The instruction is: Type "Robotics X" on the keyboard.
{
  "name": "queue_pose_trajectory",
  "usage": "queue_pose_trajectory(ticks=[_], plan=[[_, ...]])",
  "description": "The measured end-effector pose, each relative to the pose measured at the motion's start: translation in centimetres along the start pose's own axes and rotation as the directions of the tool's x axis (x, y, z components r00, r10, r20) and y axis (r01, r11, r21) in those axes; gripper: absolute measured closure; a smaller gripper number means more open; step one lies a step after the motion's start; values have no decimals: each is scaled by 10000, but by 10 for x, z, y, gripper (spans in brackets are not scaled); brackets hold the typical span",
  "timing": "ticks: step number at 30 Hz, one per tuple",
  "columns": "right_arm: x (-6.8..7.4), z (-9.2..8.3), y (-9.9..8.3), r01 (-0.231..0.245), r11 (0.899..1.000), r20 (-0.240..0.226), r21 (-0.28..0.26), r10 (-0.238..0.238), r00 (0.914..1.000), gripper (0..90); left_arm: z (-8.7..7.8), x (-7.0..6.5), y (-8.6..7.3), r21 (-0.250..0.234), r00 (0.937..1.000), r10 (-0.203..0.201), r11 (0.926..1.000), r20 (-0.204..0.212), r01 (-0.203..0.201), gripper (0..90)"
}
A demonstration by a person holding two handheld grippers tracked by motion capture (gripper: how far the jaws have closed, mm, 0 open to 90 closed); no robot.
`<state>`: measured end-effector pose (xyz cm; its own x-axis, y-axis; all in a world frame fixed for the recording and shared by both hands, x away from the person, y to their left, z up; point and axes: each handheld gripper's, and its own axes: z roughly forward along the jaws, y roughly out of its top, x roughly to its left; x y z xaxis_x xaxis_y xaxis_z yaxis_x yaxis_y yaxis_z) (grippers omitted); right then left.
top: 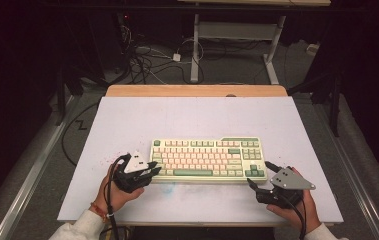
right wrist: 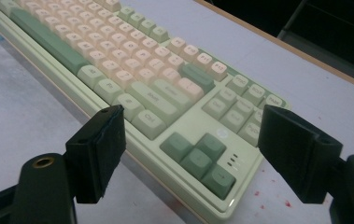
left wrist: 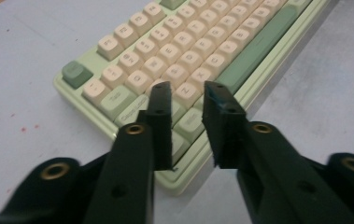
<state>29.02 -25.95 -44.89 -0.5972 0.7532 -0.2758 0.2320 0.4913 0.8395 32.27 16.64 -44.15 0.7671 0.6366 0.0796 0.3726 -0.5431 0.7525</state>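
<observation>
High view puts the keyboard (top: pixel 208 159) flat on the white table (top: pixel 127 120), nearer the front edge than the back and roughly centred between the left and right edges, its long side parallel to the front edge. My left gripper (top: pixel 152 168) sits at the keyboard's front-left corner, and in the left gripper view its jaws stand a narrow gap apart over the left-hand keys, holding nothing. My right gripper (top: pixel 258 175) is just off the front-right corner; in the right gripper view its jaws are spread wide, released, framing the dark green arrow keys (right wrist: pixel 198 156) with nothing between them. I judge the keyboard to be a stiff, one-piece slab, moderately heavy for its size, with a smooth pale green case (right wrist: pixel 184 186) that could slip under hard jaws. The keycaps are the fragile part; I think pinching them could pop one off, so I would take hold of the case rim at the two short ends, or the front lip at both corners, one gripper each. Room is generous: bare table lies behind it up to the wooden strip (top: pixel 197 90) at the back edge, and on both sides. The front edge is the close one, right behind my hands.
</observation>
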Motion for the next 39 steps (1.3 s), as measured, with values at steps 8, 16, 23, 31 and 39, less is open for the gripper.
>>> queue_pose_trajectory(ticks=[8,16,23,31,39], plan=[[0,1,-2,61,10000,68,46,-61,10000,229,21,-9,28,239,9964,525,9982,665,-542,873],[0,3,-2,215,9997,122,108,-217,9997,229,46,-17,51,491,9902,863,9945,1099,-921,874],[1,5,-3,330,9992,84,212,-332,9994,228,67,-24,65,677,9850,1105,9904,1322,-1202,874],[2,6,-4,383,9987,53,323,-385,9992,229,81,-28,69,905,9815,1190,9869,1500,-1335,875],[3,7,-4,461,9981,32,409,-463,9989,229,93,-28,67,1383,9806,1343,9783,1425,-1540,875]])
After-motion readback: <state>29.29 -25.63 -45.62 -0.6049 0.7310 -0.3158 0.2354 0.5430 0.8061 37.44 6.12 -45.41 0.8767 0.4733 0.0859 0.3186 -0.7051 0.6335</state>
